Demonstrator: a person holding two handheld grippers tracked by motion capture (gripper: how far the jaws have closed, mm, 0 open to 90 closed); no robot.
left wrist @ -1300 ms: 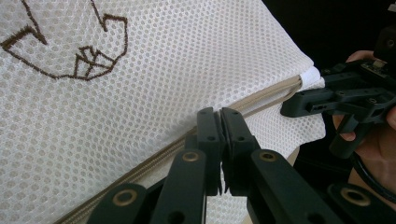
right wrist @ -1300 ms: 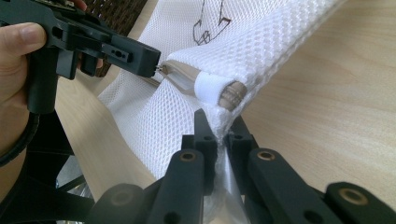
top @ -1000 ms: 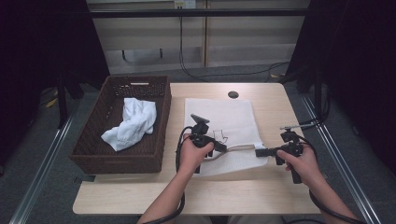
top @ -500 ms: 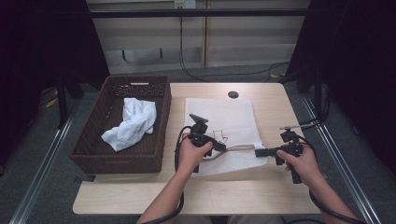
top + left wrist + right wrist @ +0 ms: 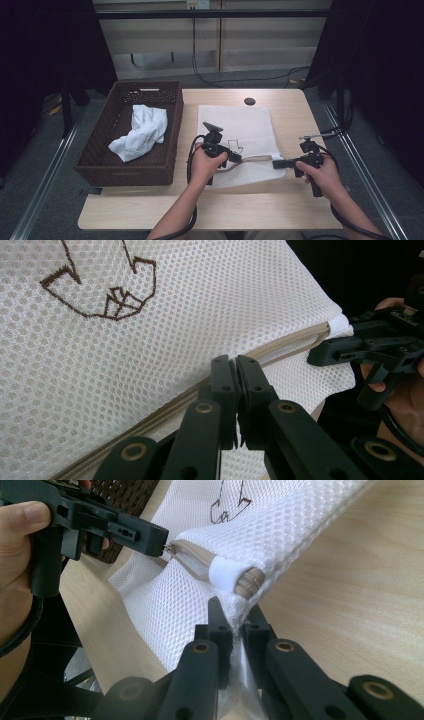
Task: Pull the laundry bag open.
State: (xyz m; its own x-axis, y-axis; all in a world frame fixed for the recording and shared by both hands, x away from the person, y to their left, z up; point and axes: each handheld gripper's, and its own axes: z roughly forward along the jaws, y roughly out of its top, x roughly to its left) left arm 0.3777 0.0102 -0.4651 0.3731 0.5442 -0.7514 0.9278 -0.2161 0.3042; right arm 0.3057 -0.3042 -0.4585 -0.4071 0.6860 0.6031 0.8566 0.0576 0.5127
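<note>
A white mesh bag (image 5: pixel 235 127) with a brown stitched drawing (image 5: pixel 100 295) lies flat on the wooden table (image 5: pixel 300 115). A tan zipper (image 5: pixel 295 340) runs along its near edge, partly open. My left gripper (image 5: pixel 235 159) (image 5: pixel 236 362) is shut on the zipper pull; from the right gripper view its tip (image 5: pixel 162 540) pinches the metal pull. My right gripper (image 5: pixel 276 163) (image 5: pixel 235 617) is shut on the bag's near right corner, just below the zipper's end (image 5: pixel 247 582), lifting the fabric a little off the table.
A dark wicker basket (image 5: pixel 95 150) stands at the table's left with a crumpled white cloth (image 5: pixel 140 132) inside. A round black cable hole (image 5: pixel 249 101) sits at the table's back. Bare wood lies right of the bag and along the front edge.
</note>
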